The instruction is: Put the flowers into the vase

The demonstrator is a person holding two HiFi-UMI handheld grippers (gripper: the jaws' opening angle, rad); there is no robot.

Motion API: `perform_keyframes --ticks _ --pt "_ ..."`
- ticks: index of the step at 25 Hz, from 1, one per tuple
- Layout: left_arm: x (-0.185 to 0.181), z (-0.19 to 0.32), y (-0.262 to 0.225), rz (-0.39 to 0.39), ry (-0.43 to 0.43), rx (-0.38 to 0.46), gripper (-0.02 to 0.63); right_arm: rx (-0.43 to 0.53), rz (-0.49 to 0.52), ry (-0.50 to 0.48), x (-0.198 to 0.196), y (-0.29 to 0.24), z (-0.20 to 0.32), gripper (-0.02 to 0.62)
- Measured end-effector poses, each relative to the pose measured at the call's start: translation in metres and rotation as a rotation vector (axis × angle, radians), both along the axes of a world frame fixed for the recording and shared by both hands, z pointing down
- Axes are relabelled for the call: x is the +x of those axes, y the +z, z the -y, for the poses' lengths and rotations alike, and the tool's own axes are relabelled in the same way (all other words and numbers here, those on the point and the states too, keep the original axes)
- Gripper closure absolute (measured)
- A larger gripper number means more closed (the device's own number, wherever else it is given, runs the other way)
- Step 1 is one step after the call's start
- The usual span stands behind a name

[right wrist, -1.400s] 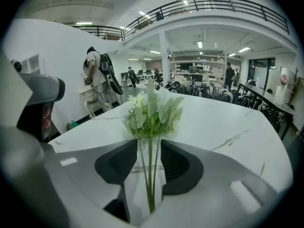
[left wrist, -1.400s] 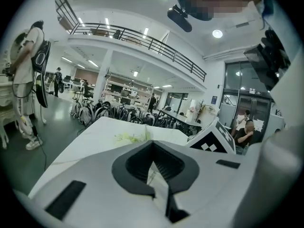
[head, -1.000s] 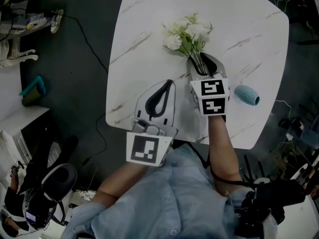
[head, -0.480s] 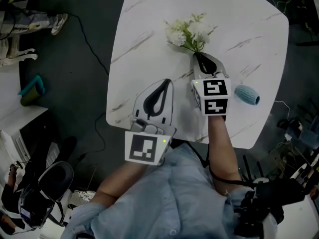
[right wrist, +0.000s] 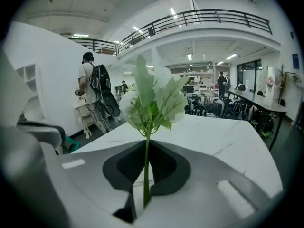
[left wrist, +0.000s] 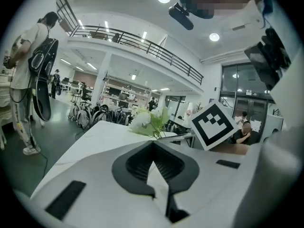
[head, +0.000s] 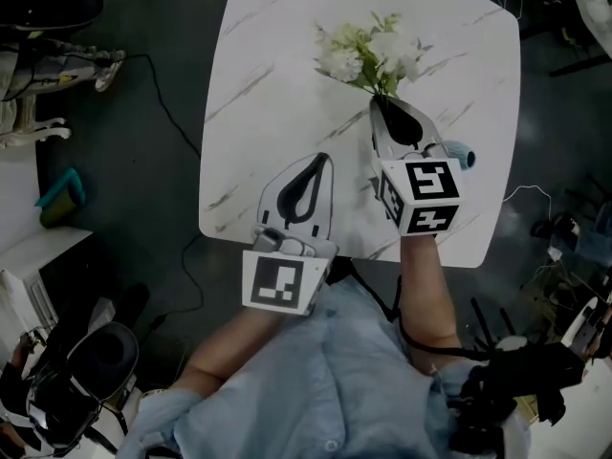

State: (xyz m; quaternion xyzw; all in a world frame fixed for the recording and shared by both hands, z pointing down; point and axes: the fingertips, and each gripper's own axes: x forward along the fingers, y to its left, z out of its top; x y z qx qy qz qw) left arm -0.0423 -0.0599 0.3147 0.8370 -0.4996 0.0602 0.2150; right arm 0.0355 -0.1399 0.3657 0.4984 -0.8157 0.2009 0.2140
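Note:
A bunch of white flowers with green leaves (head: 373, 54) hangs over the far part of the white marble table (head: 268, 84). My right gripper (head: 381, 98) is shut on its thin green stems, and in the right gripper view the flowers (right wrist: 149, 106) stand straight up from the right gripper's (right wrist: 146, 140) closed tips. A small teal vase (head: 463, 155) lies on its side near the table's right edge, mostly hidden behind the right gripper's marker cube. My left gripper (head: 322, 158) hovers over the near table edge, shut on nothing. In the left gripper view, the flowers (left wrist: 149, 120) show beyond the left gripper (left wrist: 153, 143).
The table's near edge runs just under both grippers, with dark floor and cables to its left. A chair (head: 91, 361) stands at the lower left. A person with a backpack (right wrist: 95, 91) stands off to the left of the table.
The right gripper's jaws closed on the flower stems, then lifted the bunch off the table. The left gripper rose slightly.

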Motion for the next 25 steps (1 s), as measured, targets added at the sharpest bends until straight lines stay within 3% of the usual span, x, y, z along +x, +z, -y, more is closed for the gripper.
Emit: perform_keyframes --ticks 16,25 --pt "0.068 -0.038 -0.036 -0.045 0.182 0.089 0.601 0.164 0.082 0.184 0.087 -0.096 -0.040 0.588" --pt "0.098 -0.038 -0.049 -0.055 0.242 0.113 0.601 0.233 0.102 0.301 0.150 -0.128 -0.045 0.588"
